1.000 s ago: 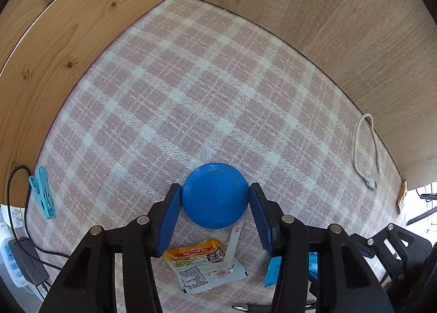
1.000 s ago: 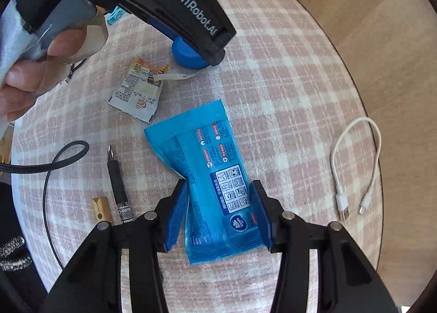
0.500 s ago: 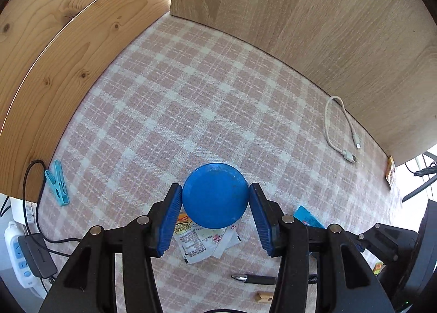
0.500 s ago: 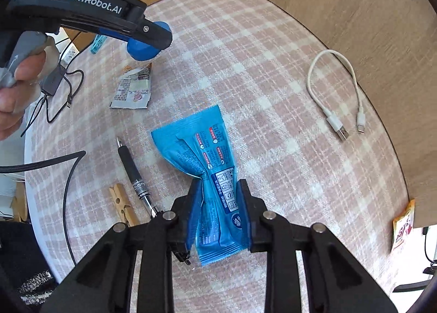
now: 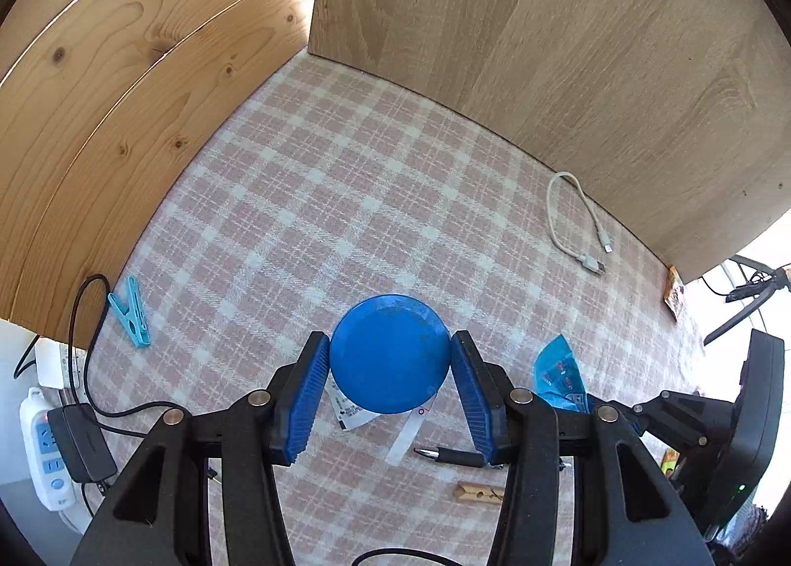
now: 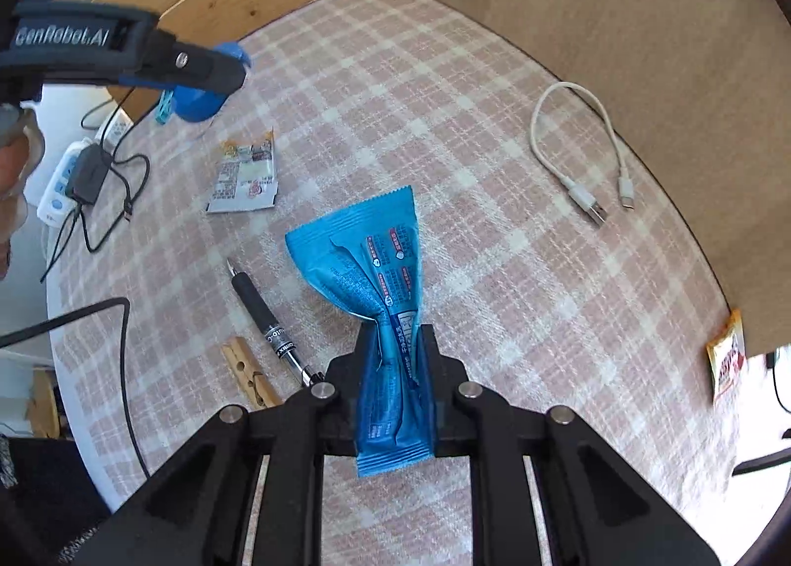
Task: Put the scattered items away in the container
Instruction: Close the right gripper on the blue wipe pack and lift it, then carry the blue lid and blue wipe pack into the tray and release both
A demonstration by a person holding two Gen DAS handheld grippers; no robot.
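My left fingers [image 5: 316,383] pinch a round blue lid [image 5: 390,353] above the checked table [image 5: 346,200], hiding most of a sachet [image 5: 353,410] below. My right fingers [image 6: 368,353] are closing on a crumpled blue packet [image 6: 375,269], its lower end buried between them. A black pen [image 6: 262,314] and wooden clothespin [image 6: 247,370] lie beside; no container shows.
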